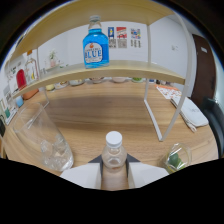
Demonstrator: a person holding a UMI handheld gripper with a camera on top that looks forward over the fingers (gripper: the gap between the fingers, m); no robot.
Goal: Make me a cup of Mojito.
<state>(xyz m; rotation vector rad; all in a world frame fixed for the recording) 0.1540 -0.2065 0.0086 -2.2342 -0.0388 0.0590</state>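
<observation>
White-capped clear bottle [113,152] gripped at the neck, pinched between the two pale fingers [85,175] of the gripper [114,172], both pads pressed against it; cap on. Held upright, about level with the tabletop things ahead.

Just beside the fingers on one side, clear tilted-looking tumbler [42,142] with what seems ice or crushed glassware texture at its base; hard to tell contents. On the other side, small clear cup [176,159] holding something green, probably mint or lime. Both resting on the wooden table [100,112], near the bottle but apart from it.

Beyond, white metal leg [152,112] of a raised shelf [115,70]; white flat device [192,114] lying past it. Up on the shelf, blue bottle [96,45] with a label reading BLUE. Farther back under the shelf, row of small dishes; red item [21,79] off at the far side, papers [122,36] on the wall.

Likely step: bringing the clear bottle to the tumbler for pouring, with most of the drink yet to be made.

Risks from here, as judgement only: cap in place, so no pour possible until removed. Neck grip narrow and smooth, so slipping or swinging possible on tilting. Tumbler close alongside, easily knocked by a sideways sweep. Green garnish cup light, easily tipped. Shelf leg in the path of any forward reach.
</observation>
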